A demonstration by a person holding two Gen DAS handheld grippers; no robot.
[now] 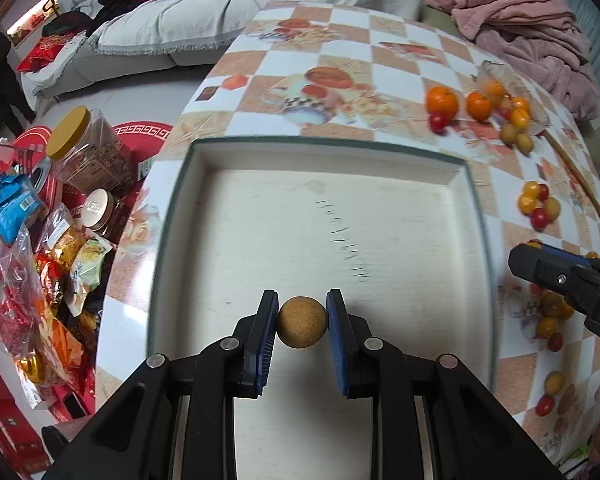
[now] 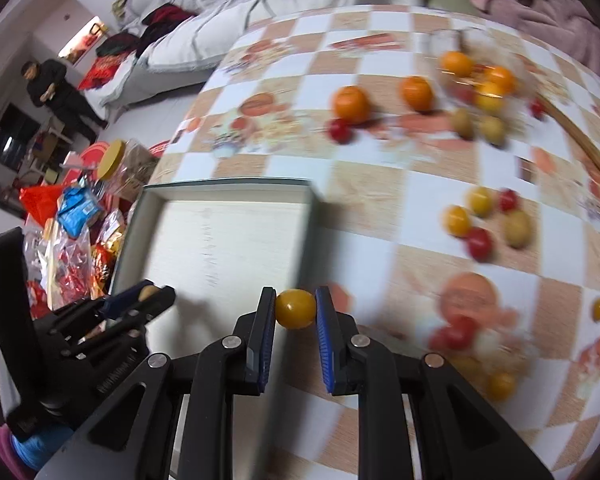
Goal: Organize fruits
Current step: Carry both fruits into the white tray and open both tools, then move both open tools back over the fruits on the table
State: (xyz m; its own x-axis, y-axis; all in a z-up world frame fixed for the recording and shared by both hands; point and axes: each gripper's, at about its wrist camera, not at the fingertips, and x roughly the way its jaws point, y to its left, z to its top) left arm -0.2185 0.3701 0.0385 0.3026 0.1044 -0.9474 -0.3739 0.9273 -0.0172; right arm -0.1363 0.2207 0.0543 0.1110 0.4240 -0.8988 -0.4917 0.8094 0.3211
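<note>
While the left gripper (image 1: 302, 322) pinches a brown fruit (image 1: 301, 322), the right gripper (image 2: 295, 308) clamps a yellow tomato (image 2: 295, 308) — both narrowly closed.

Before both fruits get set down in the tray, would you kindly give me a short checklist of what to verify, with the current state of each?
1. Left gripper shut on the brown round fruit: ok.
2. Right gripper shut on the yellow tomato: ok.
3. Brown fruit is over the tray: ok.
4. Yellow tomato is over the tray: not ok; it hangs just outside the tray's right rim, above the tablecloth.
5. Tray floor free for a drop: ok, no fruit in it.
6. Grippers apart from each other: ok in both views, though motion blur hides fine detail.
</note>
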